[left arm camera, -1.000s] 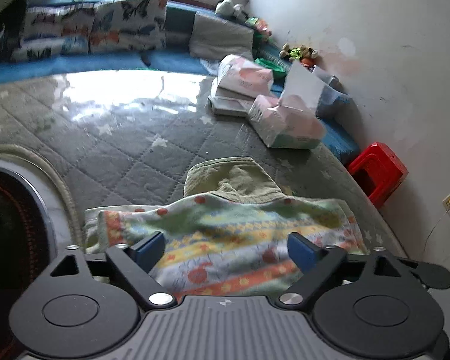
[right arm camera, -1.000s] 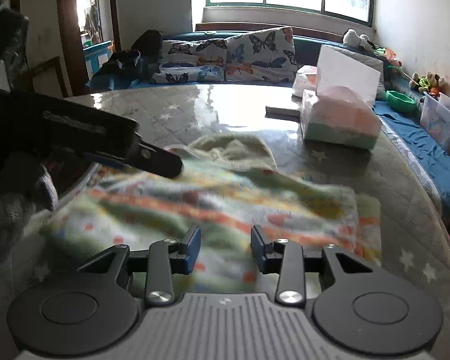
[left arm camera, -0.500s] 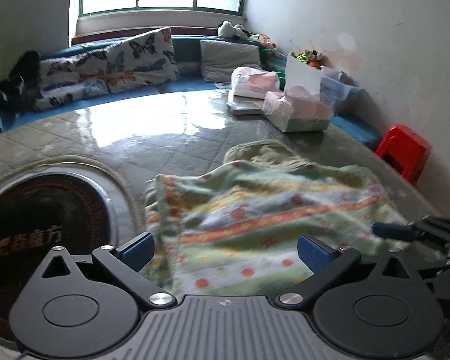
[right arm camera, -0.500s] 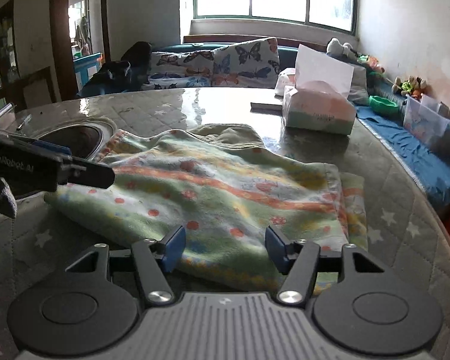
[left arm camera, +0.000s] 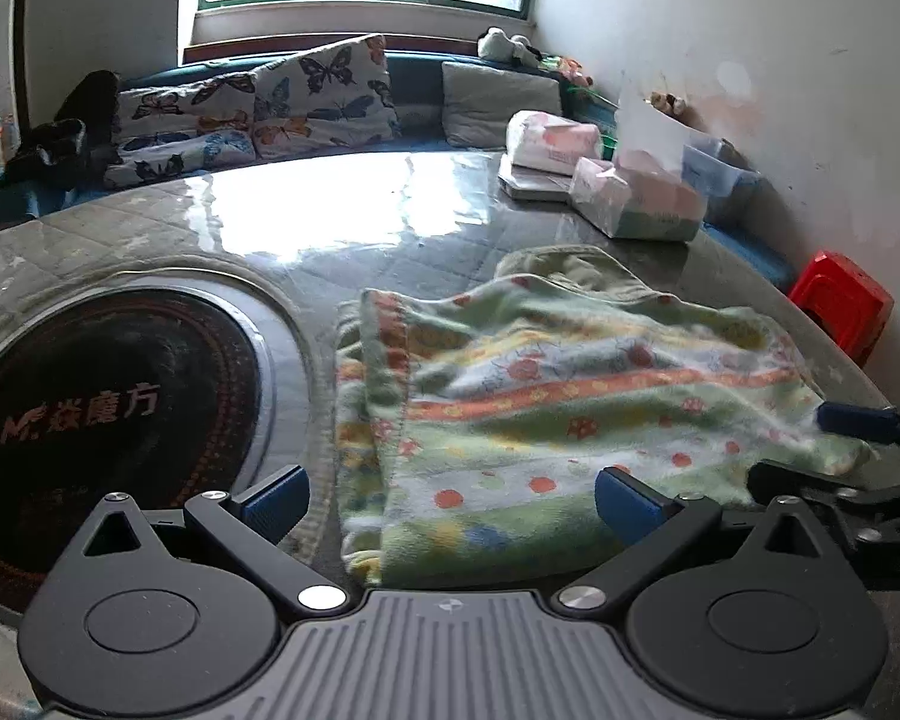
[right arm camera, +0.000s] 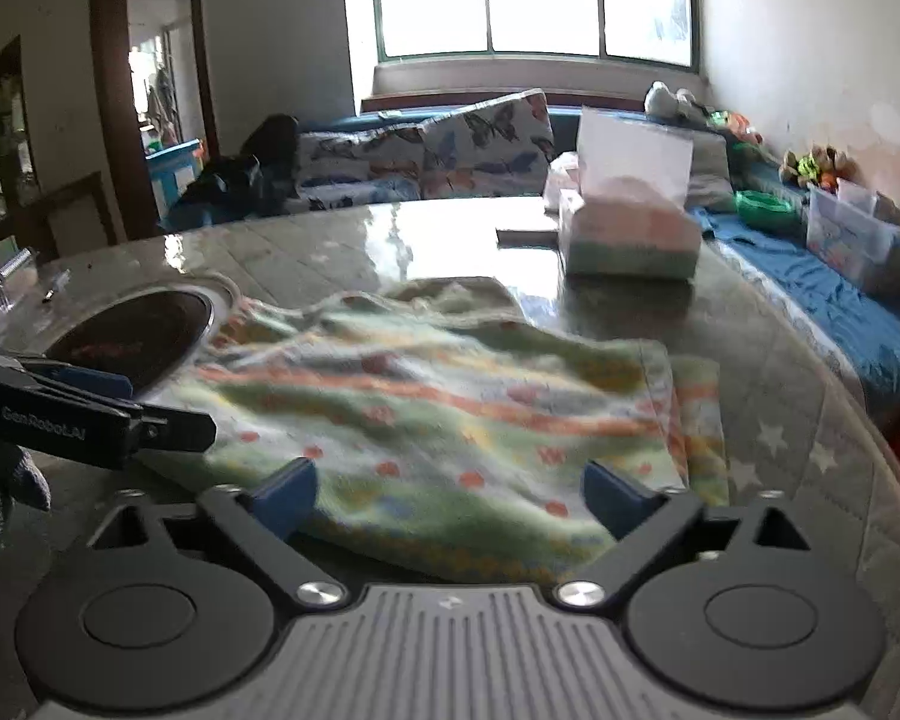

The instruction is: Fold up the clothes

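A folded fleece garment (left arm camera: pixel 558 396) with green, orange and yellow stripes and red dots lies flat on the round grey quilted table (left arm camera: pixel 330 228); an olive piece (left arm camera: pixel 564 261) pokes out from under its far edge. My left gripper (left arm camera: pixel 450 501) hovers open just above the garment's near edge with nothing between its blue pads. In the right wrist view the same garment (right arm camera: pixel 450 408) lies ahead, and my right gripper (right arm camera: pixel 450 495) is open over its near edge, holding nothing. The other gripper's fingers (right arm camera: pixel 90 414) show at the left there.
A dark round hob (left arm camera: pixel 102 420) is set into the table left of the garment. Tissue packs (left arm camera: pixel 636 201) and a flat box stand at the far right. A cushioned bench (left arm camera: pixel 252 114) runs behind; a red stool (left arm camera: pixel 840 300) stands beside the wall.
Both grippers have pulled back and risen from the garment. The right one, narrow a second ago, has widened fully. The garment now lies flat and folded.
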`<state>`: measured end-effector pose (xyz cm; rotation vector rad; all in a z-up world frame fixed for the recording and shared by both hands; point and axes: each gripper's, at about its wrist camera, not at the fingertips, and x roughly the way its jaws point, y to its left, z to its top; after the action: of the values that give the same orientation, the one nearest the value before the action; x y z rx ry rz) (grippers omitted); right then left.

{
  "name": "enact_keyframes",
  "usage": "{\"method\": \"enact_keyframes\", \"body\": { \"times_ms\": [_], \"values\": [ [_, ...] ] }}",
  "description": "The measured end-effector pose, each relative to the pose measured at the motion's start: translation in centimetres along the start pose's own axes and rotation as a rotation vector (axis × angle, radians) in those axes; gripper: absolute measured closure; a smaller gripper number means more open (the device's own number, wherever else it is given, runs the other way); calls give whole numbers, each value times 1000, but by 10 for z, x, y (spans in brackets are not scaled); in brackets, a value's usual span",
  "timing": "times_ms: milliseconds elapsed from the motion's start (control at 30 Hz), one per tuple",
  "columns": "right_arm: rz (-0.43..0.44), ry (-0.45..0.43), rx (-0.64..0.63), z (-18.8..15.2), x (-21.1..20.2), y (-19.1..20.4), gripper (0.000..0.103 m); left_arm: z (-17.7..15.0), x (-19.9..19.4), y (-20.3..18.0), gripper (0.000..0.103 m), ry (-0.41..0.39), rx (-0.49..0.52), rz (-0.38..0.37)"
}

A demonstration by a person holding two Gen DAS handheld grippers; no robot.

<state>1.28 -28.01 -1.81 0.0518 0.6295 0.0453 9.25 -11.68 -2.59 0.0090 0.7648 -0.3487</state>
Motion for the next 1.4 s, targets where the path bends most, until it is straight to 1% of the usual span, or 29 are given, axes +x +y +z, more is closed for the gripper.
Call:
{"method": "enact_keyframes", "body": {
  "times_ms": [100, 200, 367, 467, 633, 700, 767, 867, 967, 1033, 1167, 1400],
  "values": [
    [-19, -14, -1, 1, 2, 1, 0, -1, 2, 4, 0, 11, -17, 10],
    [-29, 6, 22, 1, 8, 0, 0, -3, 5, 8, 0, 25, -32, 23],
    [6, 65, 58, -6, 20, -5, 0, -5, 7, 11, 0, 40, -45, 27],
    [8, 66, 59, -4, 18, -7, 0, -5, 6, 12, 0, 42, -45, 29],
    [-14, 30, 72, 5, 14, -17, 0, -4, 6, 15, 0, 46, -56, 28],
    [-13, 44, 101, 5, 19, -25, 0, -5, 6, 15, 0, 46, -55, 30],
    [3, 85, 136, 4, 28, -34, 0, -5, 5, 16, 0, 48, -59, 27],
    [3, 77, 120, 9, 29, -35, 0, -4, 4, 18, 0, 52, -62, 28],
    [-1, 43, 105, 21, 28, -35, 0, -3, 3, 20, 0, 51, -67, 28],
    [12, 33, 104, 31, 33, -38, 0, -3, 3, 21, 0, 51, -69, 28],
    [34, 50, 135, 49, 58, -51, 0, -4, 3, 22, 0, 54, -72, 27],
    [-10, 105, 168, 49, 91, -68, 0, -3, 5, 26, 0, 64, -80, 28]
  ]
}}
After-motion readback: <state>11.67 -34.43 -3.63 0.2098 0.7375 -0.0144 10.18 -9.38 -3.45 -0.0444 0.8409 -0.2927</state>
